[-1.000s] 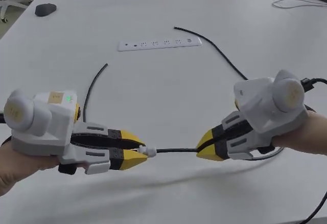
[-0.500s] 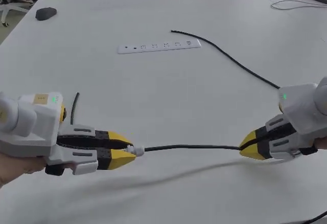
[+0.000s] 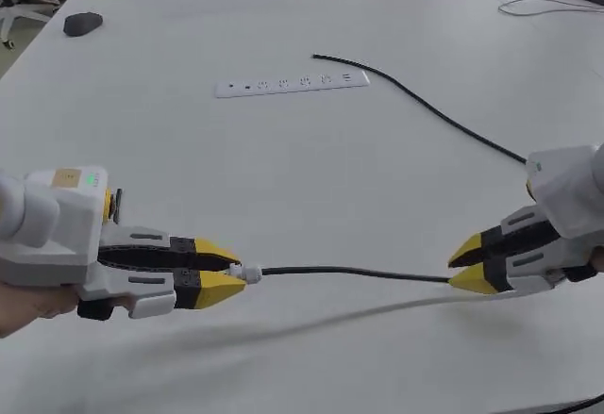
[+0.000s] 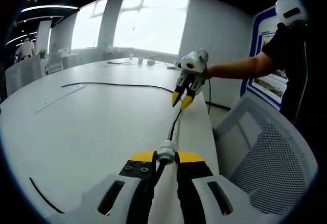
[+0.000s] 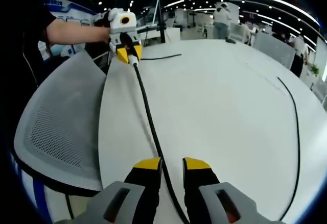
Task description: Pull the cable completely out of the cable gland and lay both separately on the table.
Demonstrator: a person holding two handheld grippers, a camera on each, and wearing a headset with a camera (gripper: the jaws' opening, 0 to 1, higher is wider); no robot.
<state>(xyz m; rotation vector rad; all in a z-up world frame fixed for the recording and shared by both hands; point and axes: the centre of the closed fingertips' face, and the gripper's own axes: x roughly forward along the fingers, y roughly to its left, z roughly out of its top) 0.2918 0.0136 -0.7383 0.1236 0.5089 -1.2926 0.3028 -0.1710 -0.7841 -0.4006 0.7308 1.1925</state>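
**Tongs in line along the cable, gland not yet free**

Left tongs (image 3: 238, 272): jaws clamped on the white cable gland (image 3: 251, 272), held up off the surface (image 3: 283, 178); in the left gripper view the gland (image 4: 166, 151) sits right at the yellow tips, with the cable leaving it straight ahead.

Right tongs (image 3: 455, 271): jaws apart, not gripping; the black cable (image 3: 359, 272) runs loosely through the gap between them, plain in the right gripper view (image 5: 148, 117).

Axis: the cable's free span lies roughly level, left to right, from gland to right tongs; both pairs of tongs point at each other along it, well apart.

Beyond the right tongs the cable appears to loop back across the surface, its end lying near the power strip (image 3: 291, 83). A thin black line in the left gripper view's lower left may be the tail behind the gland; cannot tell for certain.

Judgement: cable likely not yet out; the next pull calls for the right tongs to close nearer the gland and draw rightward along this same axis, left holding firm.
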